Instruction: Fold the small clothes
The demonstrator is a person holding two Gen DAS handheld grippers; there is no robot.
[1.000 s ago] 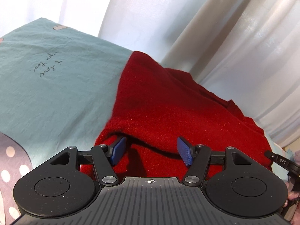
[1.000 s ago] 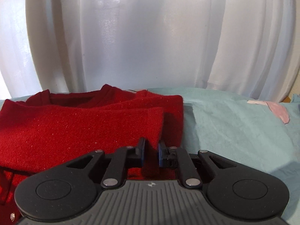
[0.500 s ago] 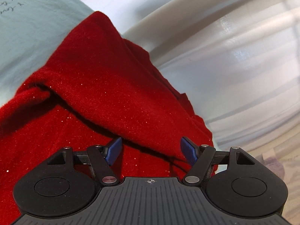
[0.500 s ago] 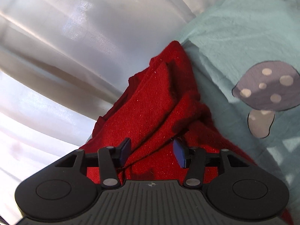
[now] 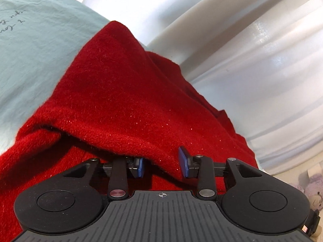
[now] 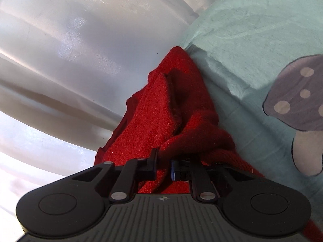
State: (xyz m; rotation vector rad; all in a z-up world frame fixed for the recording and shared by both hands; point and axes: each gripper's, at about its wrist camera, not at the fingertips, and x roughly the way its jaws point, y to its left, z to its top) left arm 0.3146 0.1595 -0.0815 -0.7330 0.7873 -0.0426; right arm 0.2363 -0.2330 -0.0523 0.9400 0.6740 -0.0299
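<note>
A red fuzzy knit garment (image 5: 125,100) lies folded on a teal sheet (image 5: 34,46). In the left wrist view my left gripper (image 5: 162,166) has its blue pads partly closed around a thick folded edge of the garment, with a gap still showing. In the right wrist view the same red garment (image 6: 161,111) is bunched and lifted. My right gripper (image 6: 163,168) is shut on a fold of it, and a ribbed hem drapes over the right finger.
White curtains (image 5: 252,50) hang close behind the bed. The teal sheet (image 6: 252,30) has a grey spotted mushroom print (image 6: 298,98) to the right. Soft toys (image 5: 313,187) sit at the far right edge in the left wrist view.
My right gripper opened, moved onto a bunched fold and closed on it. My left gripper's pads have narrowed around the garment's folded edge. Both views have tilted.
</note>
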